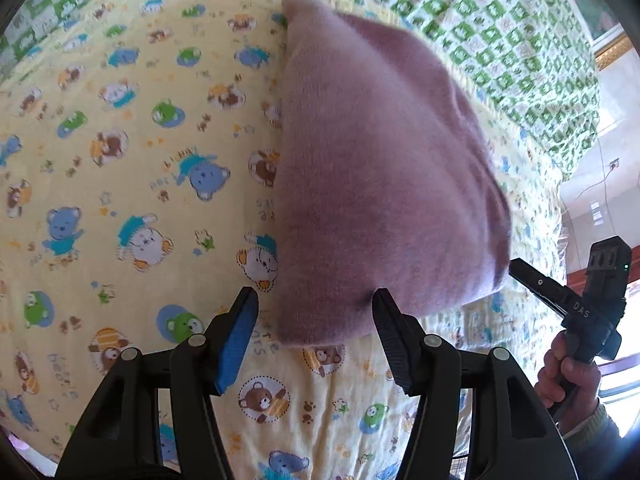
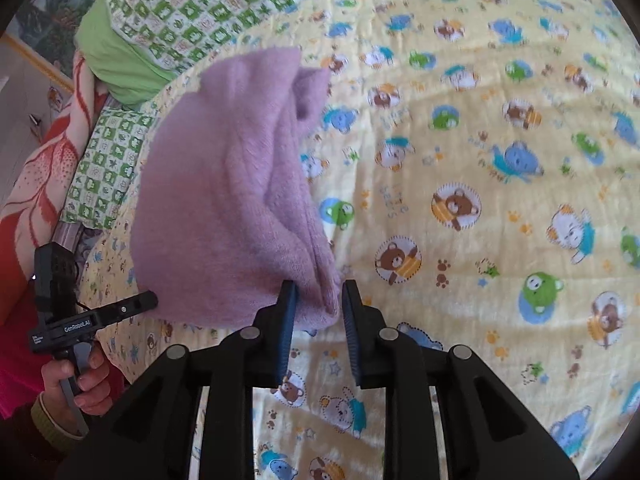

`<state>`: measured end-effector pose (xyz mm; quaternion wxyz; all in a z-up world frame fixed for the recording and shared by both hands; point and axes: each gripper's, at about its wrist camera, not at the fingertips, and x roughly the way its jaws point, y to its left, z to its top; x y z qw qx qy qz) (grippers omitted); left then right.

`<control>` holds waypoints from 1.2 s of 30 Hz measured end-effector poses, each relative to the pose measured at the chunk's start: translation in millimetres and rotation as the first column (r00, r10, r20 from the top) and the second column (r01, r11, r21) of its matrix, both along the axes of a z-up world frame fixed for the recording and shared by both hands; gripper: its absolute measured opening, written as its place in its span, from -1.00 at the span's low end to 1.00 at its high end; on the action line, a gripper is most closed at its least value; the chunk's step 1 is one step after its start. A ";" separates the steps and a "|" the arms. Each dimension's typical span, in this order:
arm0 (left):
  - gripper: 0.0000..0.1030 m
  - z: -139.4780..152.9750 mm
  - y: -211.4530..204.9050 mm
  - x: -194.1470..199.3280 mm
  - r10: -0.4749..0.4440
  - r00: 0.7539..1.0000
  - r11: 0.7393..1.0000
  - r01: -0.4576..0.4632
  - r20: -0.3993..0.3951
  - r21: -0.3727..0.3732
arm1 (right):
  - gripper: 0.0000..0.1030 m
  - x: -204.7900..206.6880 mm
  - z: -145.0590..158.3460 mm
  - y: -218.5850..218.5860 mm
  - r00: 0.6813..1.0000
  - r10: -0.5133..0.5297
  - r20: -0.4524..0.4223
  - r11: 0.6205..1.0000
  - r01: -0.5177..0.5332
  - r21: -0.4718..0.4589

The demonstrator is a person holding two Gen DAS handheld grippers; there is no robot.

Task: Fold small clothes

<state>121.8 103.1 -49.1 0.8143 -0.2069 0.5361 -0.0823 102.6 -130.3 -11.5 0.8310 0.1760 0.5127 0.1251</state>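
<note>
Your left gripper (image 1: 315, 300) is spread wide, its jaws astride the near edge of the pink knitted garment (image 1: 372, 184) without pinching it. Your right gripper (image 2: 319, 292) stands narrower, a bottom fold of the knit between its jaws. The garment lies bunched on the yellow bear-print sheet (image 2: 460, 200); a green checked quilt (image 2: 208, 4) lies behind it.

"DAS" on right tool (image 1: 510, 266), "GenRobot.AI" on left tool (image 2: 154, 300)
</note>
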 end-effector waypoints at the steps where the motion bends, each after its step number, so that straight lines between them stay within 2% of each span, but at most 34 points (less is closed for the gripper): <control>1: 0.14 6.0 0.5 -0.5 0.003 1.000 1.000 -0.003 0.016 -0.001 | -0.52 -1.4 7.2 2.3 1.000 0.002 0.026 1.000 -0.002 -0.002; 5: 0.14 37.9 -2.1 6.9 -0.004 0.994 1.000 0.007 0.111 -0.027 | -0.52 1.7 38.2 25.3 0.988 0.061 0.139 0.998 -0.064 0.019; 9: 0.14 45.4 -16.5 24.7 -0.041 0.987 0.998 0.047 0.155 -0.034 | -0.52 22.0 44.1 60.3 0.979 0.132 0.157 0.991 -0.135 0.005; 12: 0.13 22.5 -29.9 39.8 -0.085 0.991 0.996 0.086 0.102 -0.001 | -0.54 42.7 24.0 67.1 0.990 0.110 0.091 0.993 -0.107 -0.039; 14: 0.13 9.3 -34.6 44.9 -0.098 0.992 0.995 0.097 0.082 0.019 | -0.65 55.7 0.7 57.4 0.998 0.061 0.016 0.998 -0.061 -0.033; 15: 0.13 7.9 -36.9 45.7 -0.103 0.991 0.994 0.100 0.082 0.031 | -0.75 59.1 -7.8 53.5 0.999 0.047 -0.006 0.999 -0.047 -0.025; 16: 0.14 9.3 -38.4 45.0 -0.107 0.990 0.994 0.104 0.087 0.042 | -0.77 60.4 -13.3 50.1 0.999 0.037 -0.012 0.999 -0.037 -0.014; 19: 0.16 17.4 -38.4 39.8 -0.118 0.989 0.992 0.112 0.093 0.059 | -0.76 58.0 -13.4 45.0 0.999 0.032 0.006 0.999 -0.032 0.016; 26: 0.17 21.6 -17.4 10.0 -0.062 0.994 0.998 0.060 0.095 0.023 | -0.69 36.1 11.8 43.6 0.998 0.027 0.053 1.000 -0.028 0.015; 32: 0.23 18.2 -11.7 -11.3 -0.037 0.994 0.998 0.031 0.100 0.063 | -0.67 12.3 24.1 45.6 0.997 0.030 0.076 0.999 -0.028 -0.023; 36: 0.26 16.1 -12.9 -22.7 -0.023 0.993 0.994 0.010 0.114 0.113 | -0.51 0.0 24.8 49.6 0.996 0.031 0.083 0.998 -0.026 -0.052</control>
